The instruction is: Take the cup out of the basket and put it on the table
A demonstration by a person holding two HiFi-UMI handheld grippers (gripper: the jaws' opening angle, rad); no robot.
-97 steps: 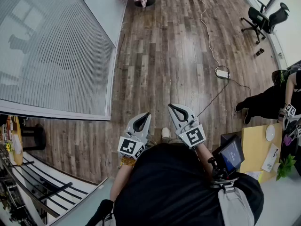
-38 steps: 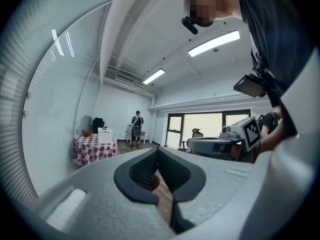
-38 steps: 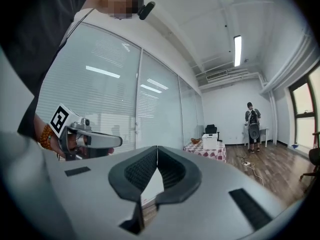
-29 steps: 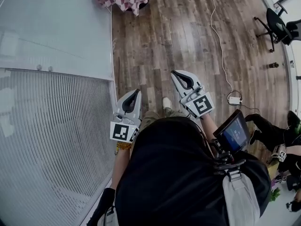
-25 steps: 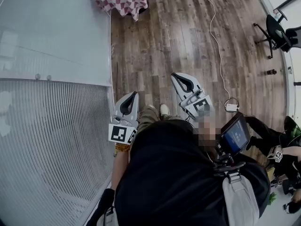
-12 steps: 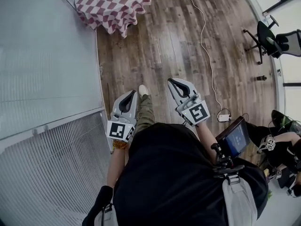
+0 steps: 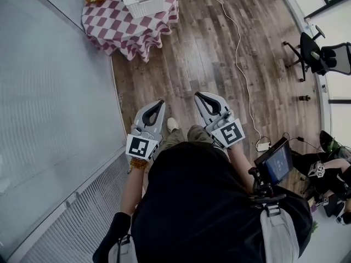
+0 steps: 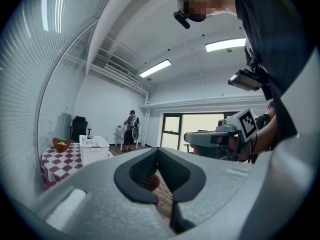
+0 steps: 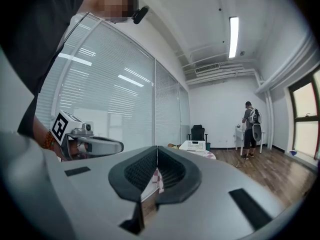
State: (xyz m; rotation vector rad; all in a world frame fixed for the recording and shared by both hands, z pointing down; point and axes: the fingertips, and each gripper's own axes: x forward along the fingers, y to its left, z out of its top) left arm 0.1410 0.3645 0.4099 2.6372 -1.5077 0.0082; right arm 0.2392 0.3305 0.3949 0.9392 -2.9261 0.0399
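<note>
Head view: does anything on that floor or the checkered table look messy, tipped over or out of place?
Only the white cable stands out: it trails loose across the wooden floor to a small white block, where someone walking could catch it. The basket sits upright on the checkered table; nothing looks spilled.

Black shirt (image 7: pixel 192 201); grey left hand-held gripper (image 7: pixel 159 102), right hand-held gripper (image 7: pixel 198 95); marker cubes (image 7: pixel 141 147).
</note>
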